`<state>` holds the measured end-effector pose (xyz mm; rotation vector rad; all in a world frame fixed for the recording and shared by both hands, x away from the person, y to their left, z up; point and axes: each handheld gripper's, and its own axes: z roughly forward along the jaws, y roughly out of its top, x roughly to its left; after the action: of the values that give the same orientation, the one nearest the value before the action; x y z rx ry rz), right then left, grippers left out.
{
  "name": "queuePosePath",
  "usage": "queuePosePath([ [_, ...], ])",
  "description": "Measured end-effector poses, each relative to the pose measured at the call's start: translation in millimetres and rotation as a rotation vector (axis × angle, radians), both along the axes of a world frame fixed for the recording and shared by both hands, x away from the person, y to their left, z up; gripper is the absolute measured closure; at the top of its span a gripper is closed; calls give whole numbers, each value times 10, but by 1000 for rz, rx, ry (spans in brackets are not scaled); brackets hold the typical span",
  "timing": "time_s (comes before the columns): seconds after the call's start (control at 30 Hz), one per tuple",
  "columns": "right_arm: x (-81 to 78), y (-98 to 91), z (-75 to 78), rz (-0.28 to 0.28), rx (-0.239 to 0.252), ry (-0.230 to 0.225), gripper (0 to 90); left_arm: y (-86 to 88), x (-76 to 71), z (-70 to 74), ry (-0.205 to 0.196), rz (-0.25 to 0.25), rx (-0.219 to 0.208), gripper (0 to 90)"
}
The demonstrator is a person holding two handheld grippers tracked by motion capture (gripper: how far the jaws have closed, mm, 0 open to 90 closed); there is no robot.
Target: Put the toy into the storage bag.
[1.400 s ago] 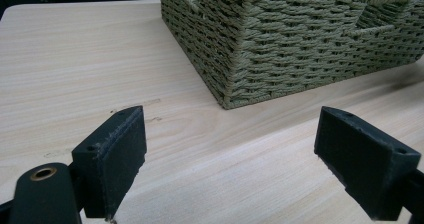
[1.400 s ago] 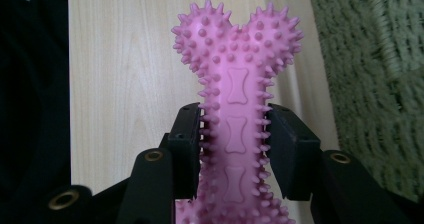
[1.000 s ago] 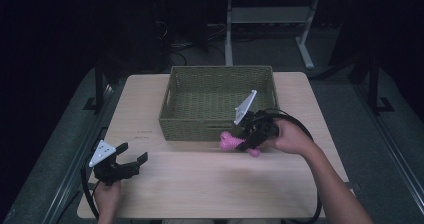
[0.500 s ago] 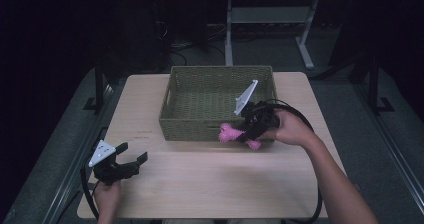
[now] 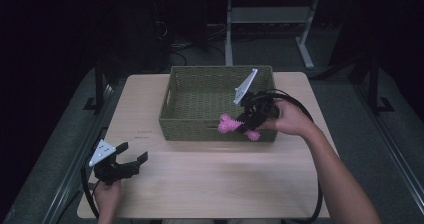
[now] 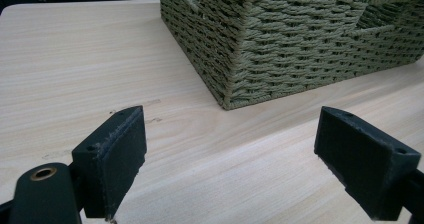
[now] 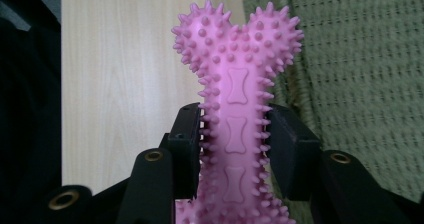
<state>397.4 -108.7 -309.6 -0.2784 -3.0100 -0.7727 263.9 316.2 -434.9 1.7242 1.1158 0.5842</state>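
Observation:
A pink spiky rubber bone (image 5: 231, 125) (image 7: 235, 109) is clamped across its shaft by my right gripper (image 5: 245, 122) (image 7: 235, 134), which is shut on it. The bone hangs in front of the near wall of a green woven basket (image 5: 200, 129), about level with the rim, one knobbed end pointing left. In the right gripper view the basket weave (image 7: 360, 84) lies to the right of the bone and bare tabletop to the left. My left gripper (image 5: 131, 163) (image 6: 230, 164) rests low over the table's near left corner, open with nothing between its black pads (image 6: 112, 154).
The basket's near corner (image 6: 235, 59) stands a short way ahead of the left gripper. The light wooden table (image 5: 220, 184) has free room in front of the basket. A black cable (image 5: 300, 109) loops from the right gripper past the table's right side. Desk legs stand behind.
My right gripper has lifted the pink bone off the table and carried it up toward the basket's near rim. The left gripper has stayed where it was.

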Motion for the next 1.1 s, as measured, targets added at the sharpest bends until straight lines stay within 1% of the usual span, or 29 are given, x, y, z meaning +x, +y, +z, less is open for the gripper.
queuePosePath([
  [0.07,35,-1,29,-2,-5,0,585,-3,3,-1,0,-2,0,128],
  [0.17,80,-8,64,-9,1,2,585,-6,3,0,-1,-2,3,128],
  [0.37,185,-13,102,-16,-7,-1,585,1,2,0,-2,0,0,128],
  [0.43,213,-11,111,-22,-7,8,585,1,4,1,-1,-2,0,128],
  [0.47,229,-8,120,-27,-11,4,585,0,5,0,0,-2,0,128],
  [0.6,280,-7,156,-31,-8,0,585,-5,10,2,-2,-5,3,128],
  [0.67,317,-10,164,-31,4,1,585,-9,13,1,-2,-7,6,128],
  [0.7,329,-10,163,-34,7,2,585,-11,15,1,-2,-8,6,128],
  [0.87,425,-6,132,-50,-9,10,585,-13,16,1,-3,-7,5,128],
  [1.03,537,-32,83,-65,-6,19,585,-16,18,0,0,-8,5,128],
  [1.1,581,-45,65,-78,-14,23,585,-16,20,-1,-1,-10,5,128],
])
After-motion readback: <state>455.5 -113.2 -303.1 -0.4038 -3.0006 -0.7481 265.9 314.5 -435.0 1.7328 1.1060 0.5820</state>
